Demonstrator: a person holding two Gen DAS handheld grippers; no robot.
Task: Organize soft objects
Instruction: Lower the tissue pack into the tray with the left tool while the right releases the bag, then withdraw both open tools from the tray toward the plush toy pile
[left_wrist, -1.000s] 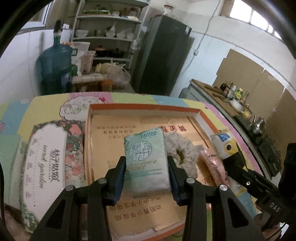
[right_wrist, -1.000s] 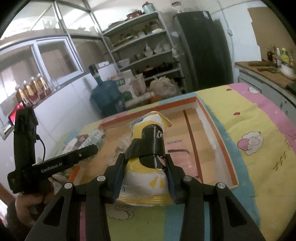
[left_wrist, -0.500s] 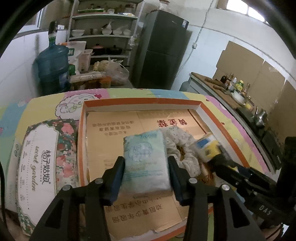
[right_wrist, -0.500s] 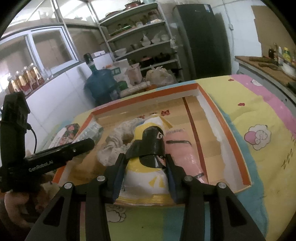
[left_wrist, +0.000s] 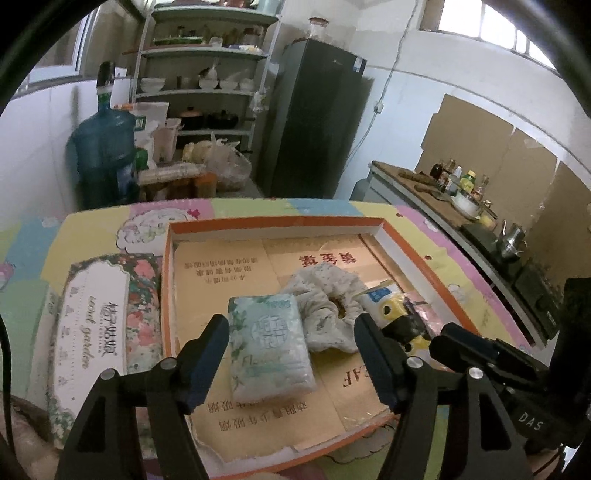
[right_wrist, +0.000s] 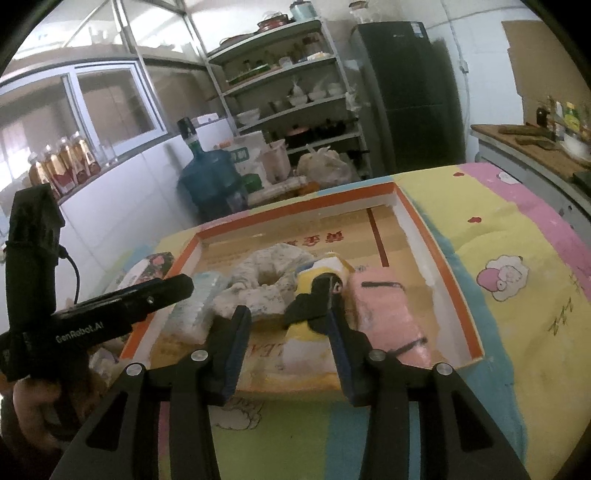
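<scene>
Left claw stands released: its jaws have just been opening, and the pale green tissue pack lies flat between them on the cardboard floor of the orange-rimmed tray, the right finger well clear of it. Right claw is at the tray's near edge with the yellow pouch in front of it. Its right finger lies against the pouch, while bare cardboard shows between the pouch and the left finger, so I cannot tell whether it is grasping. A black strap wraps the pouch. Just beside the pouch on the right lies a pink pack, and on its left, touching the tissue pack, a speckled fabric ring. Outside the tray's left wall sits a floral tissue box. All of this rests on a worktop under a pastel cartoon cloth. Beyond it stand a blue water jug, metal shelves of bowls, and a dark fridge.
</scene>
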